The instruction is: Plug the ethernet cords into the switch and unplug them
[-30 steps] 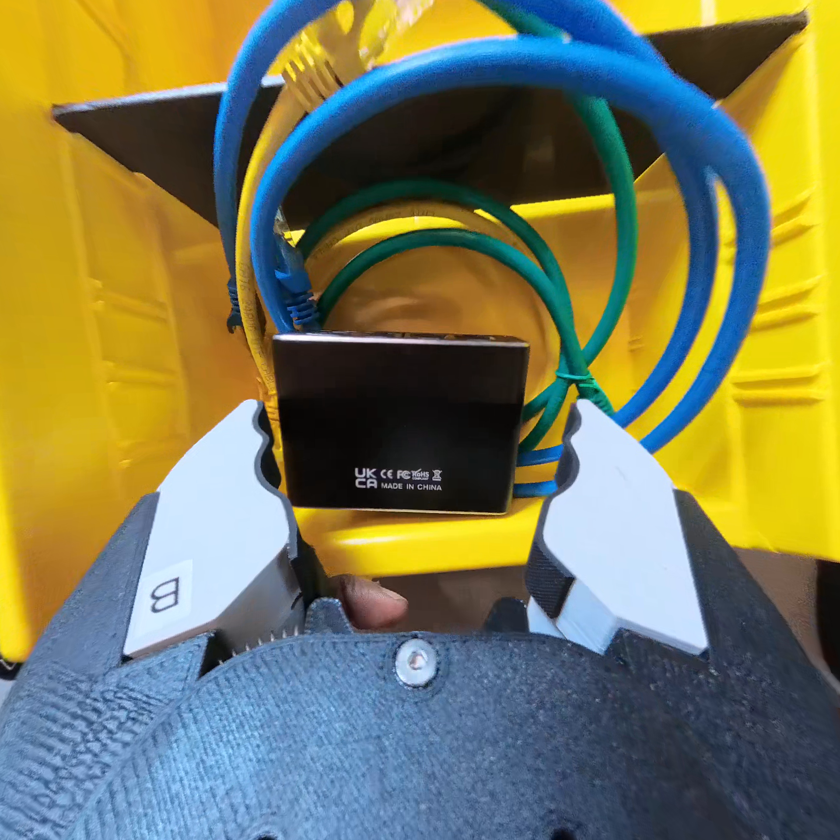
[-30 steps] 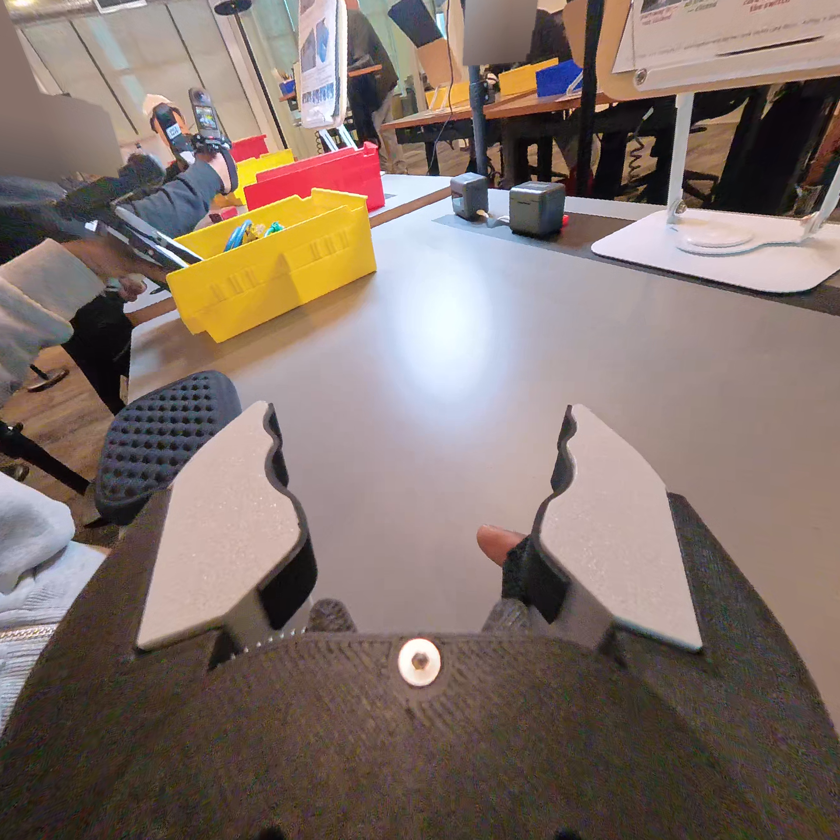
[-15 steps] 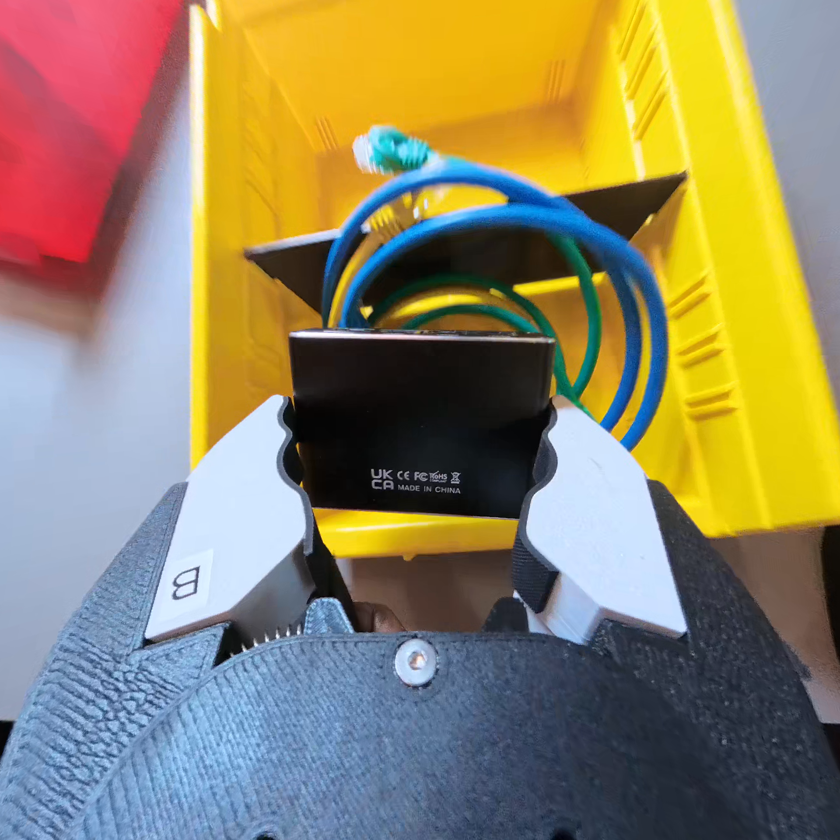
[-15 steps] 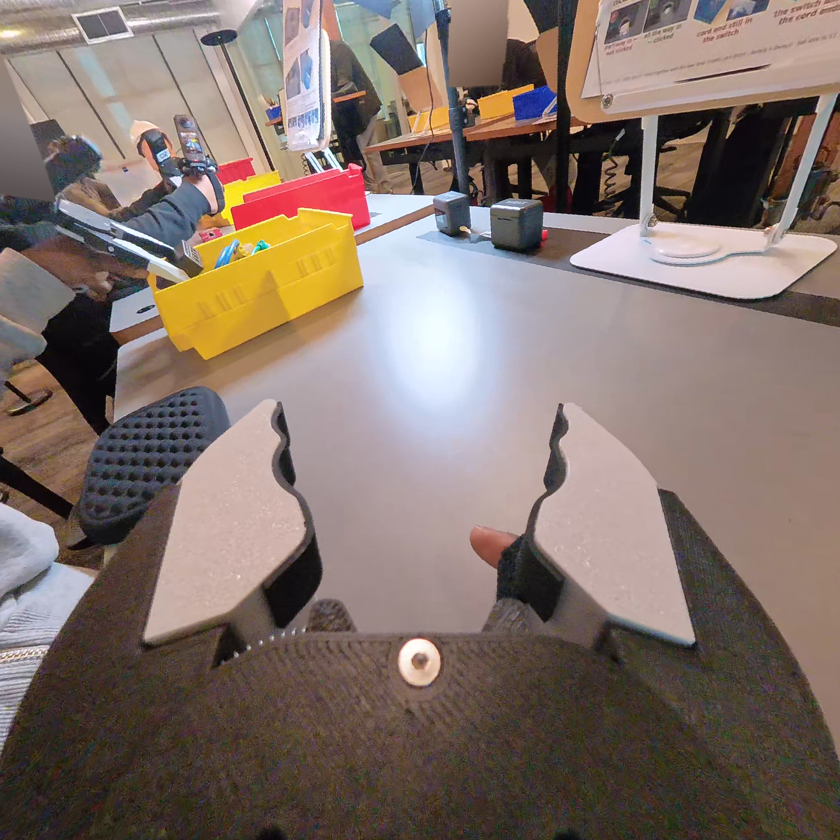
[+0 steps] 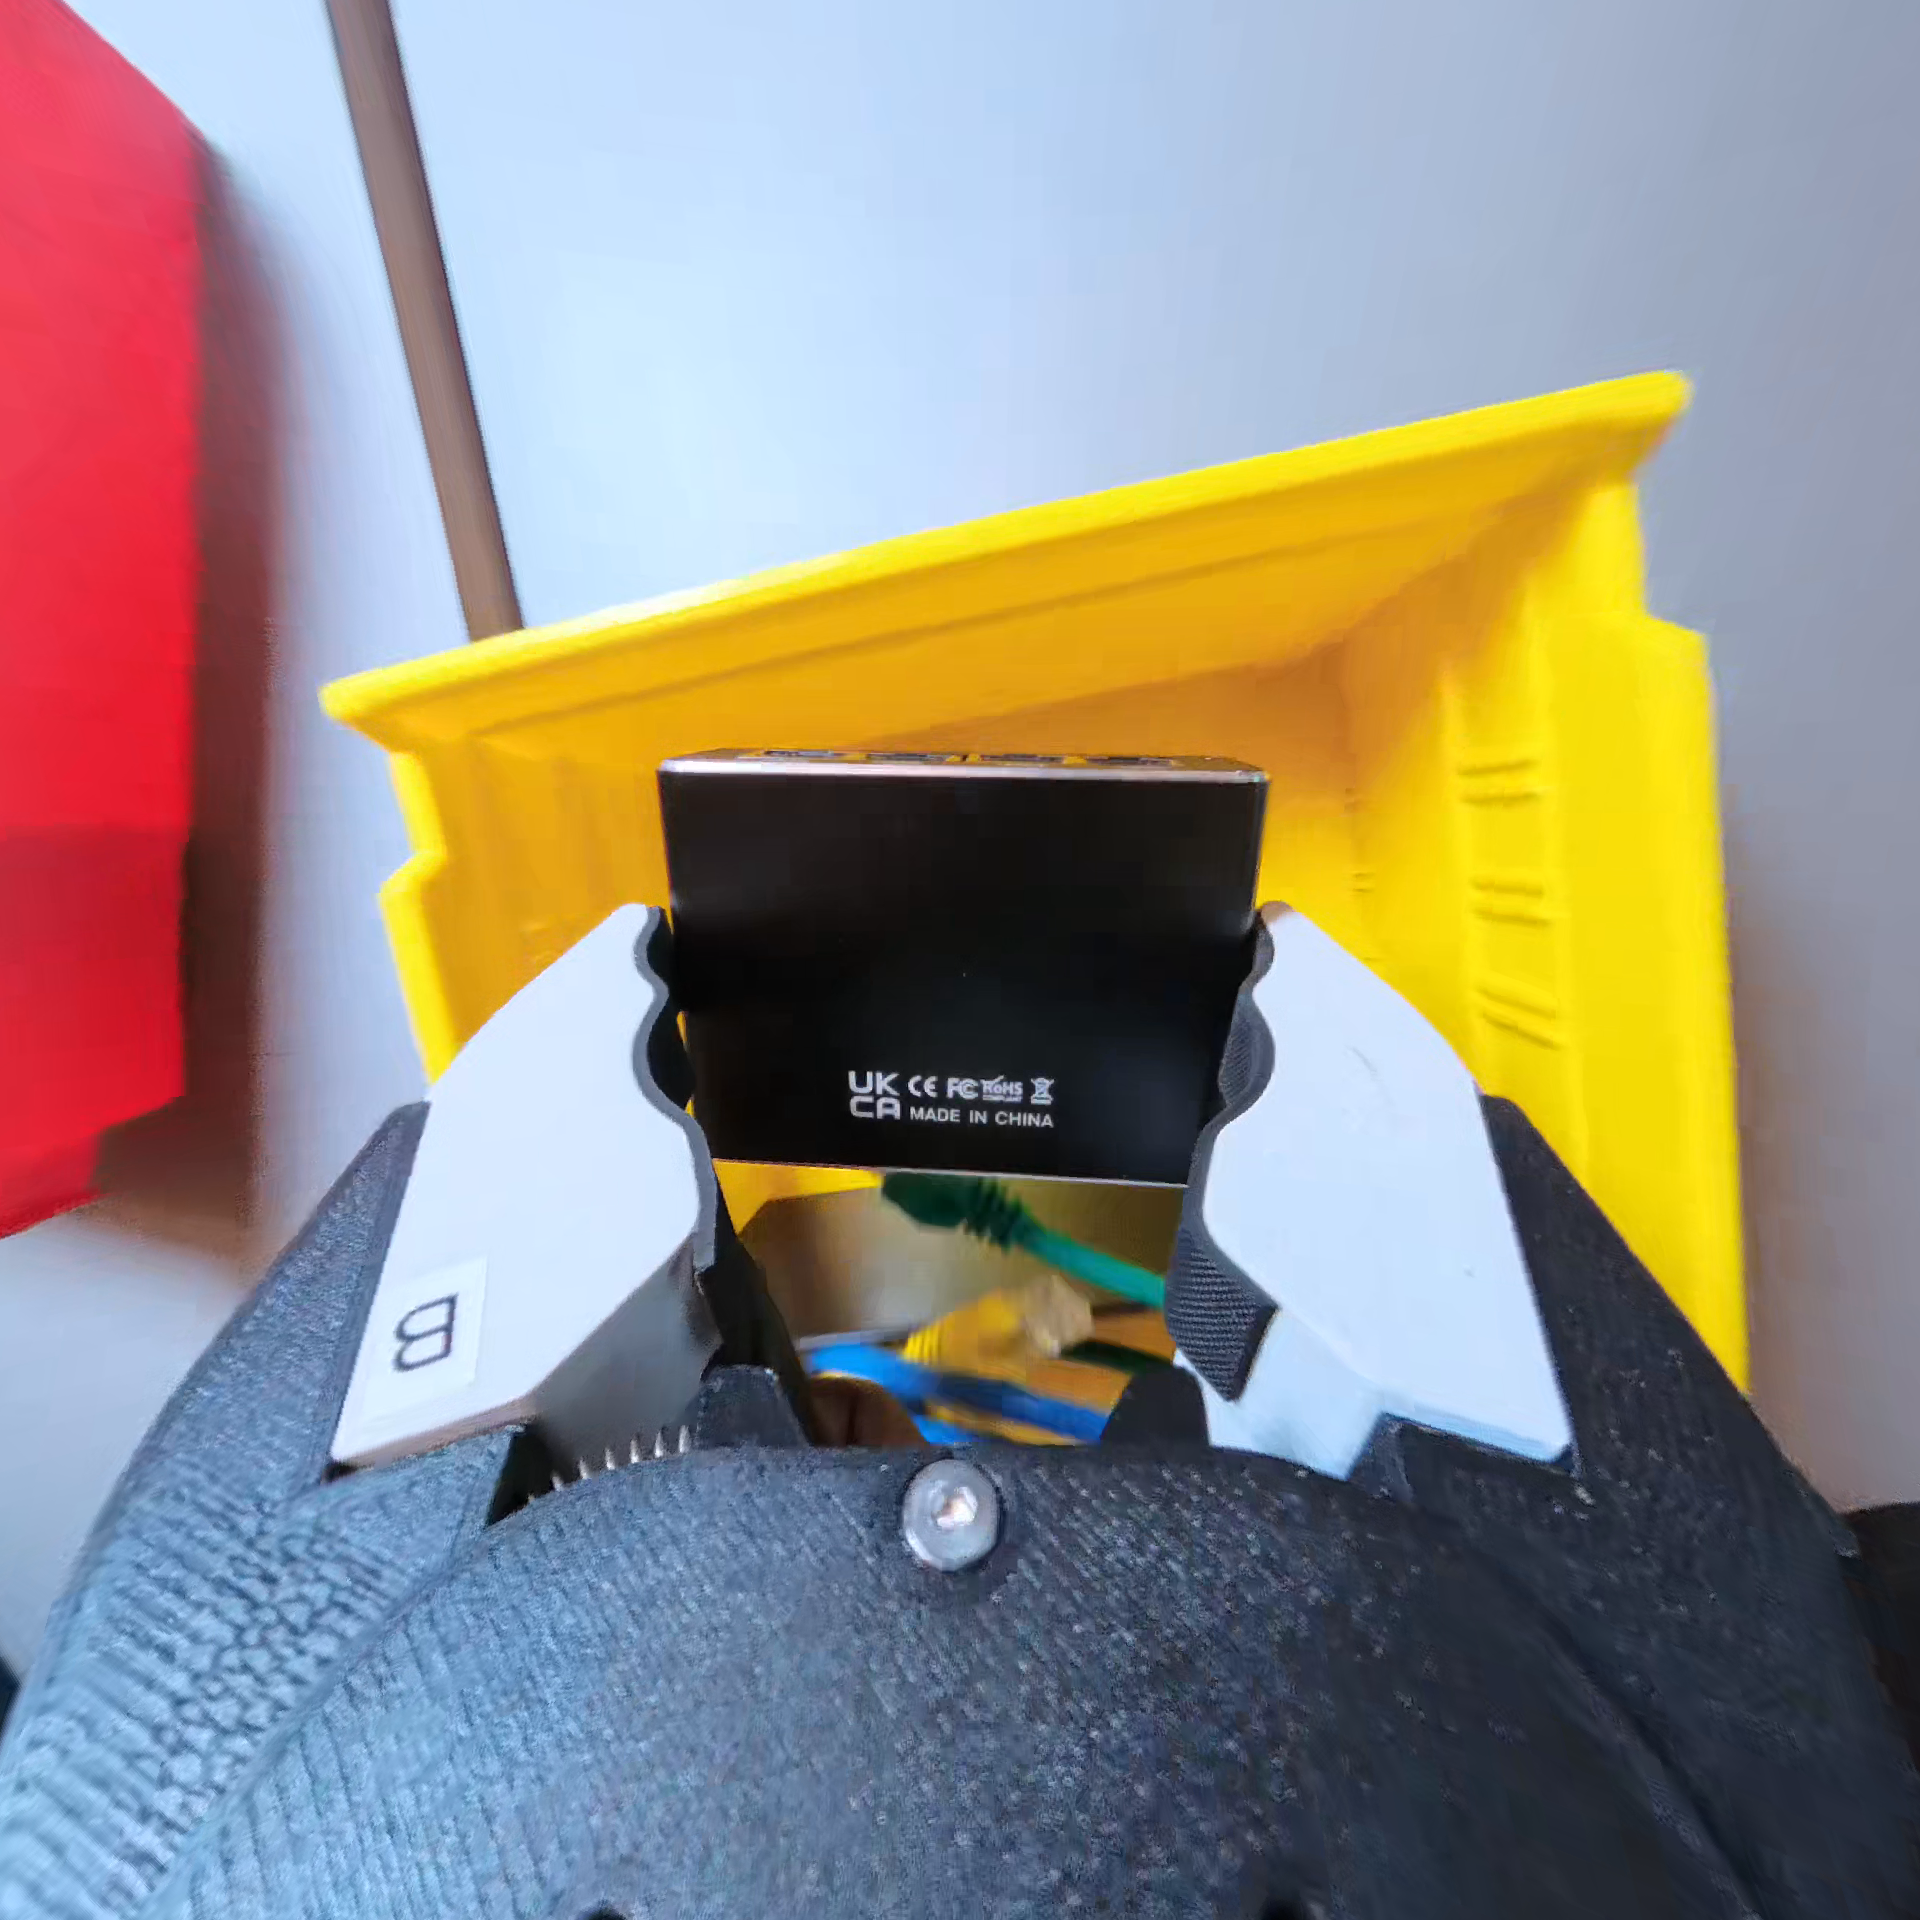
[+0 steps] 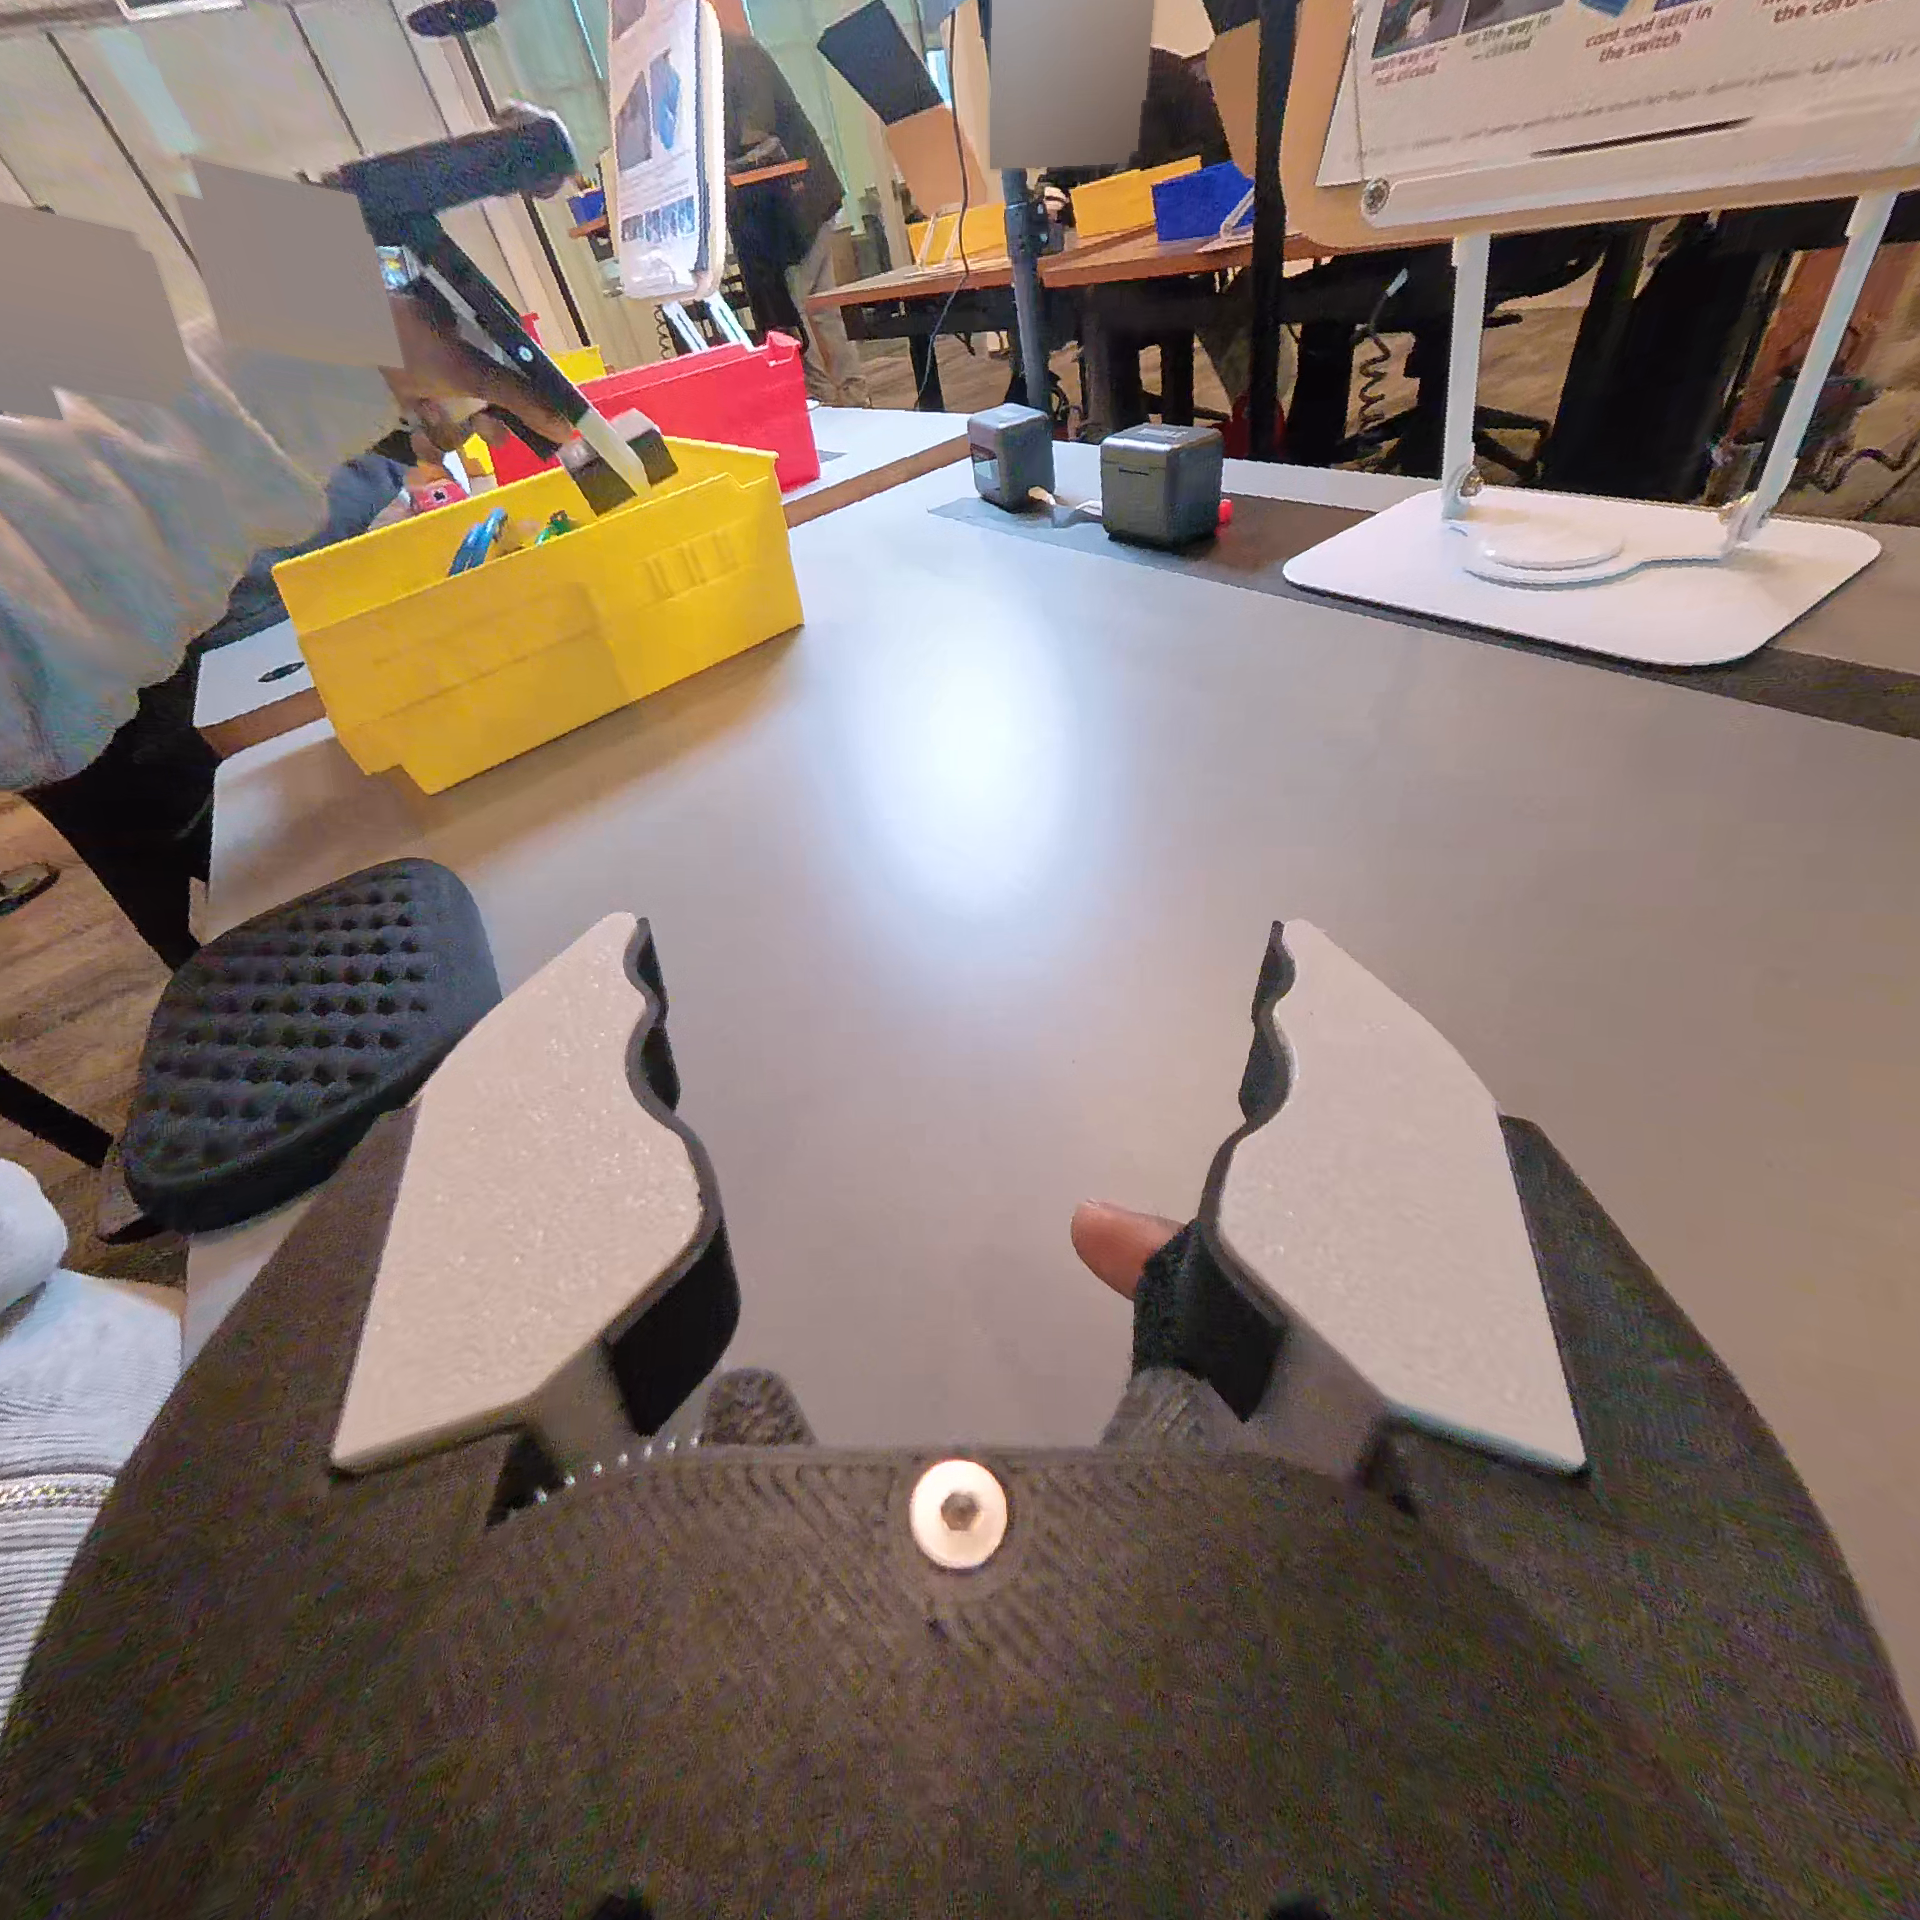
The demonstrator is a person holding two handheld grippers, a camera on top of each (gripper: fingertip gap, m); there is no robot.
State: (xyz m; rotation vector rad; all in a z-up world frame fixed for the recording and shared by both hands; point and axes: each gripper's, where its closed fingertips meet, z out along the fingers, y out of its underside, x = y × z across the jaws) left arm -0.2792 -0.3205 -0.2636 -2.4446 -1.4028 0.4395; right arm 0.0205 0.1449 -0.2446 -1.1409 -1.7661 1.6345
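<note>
My left gripper (image 5: 956, 925) is shut on the black switch (image 5: 961, 935), both fingers against its sides, held above the far end of the yellow bin (image 5: 1507, 790). Green (image 5: 1049, 1236), yellow (image 5: 997, 1330) and blue (image 5: 914, 1392) ethernet cords lie in the bin below, seen under the switch. In the right wrist view the left gripper (image 6: 623, 457) holds the switch over the yellow bin (image 6: 540, 644), where cord ends (image 6: 488, 535) poke up. My right gripper (image 6: 961, 935) is open and empty above the grey table (image 6: 1039, 831).
A red bin (image 6: 717, 400) stands behind the yellow one; it also shows at the left of the left wrist view (image 5: 83, 675). Two grey cube devices (image 6: 1158, 483), a white stand base (image 6: 1579, 582), a black chair armrest (image 6: 301, 1029) and people surround the table.
My left gripper closed on the switch, lifted it out of the bin and moved it toward the bin's far end; the cords stayed below. The right gripper shifted only slightly.
</note>
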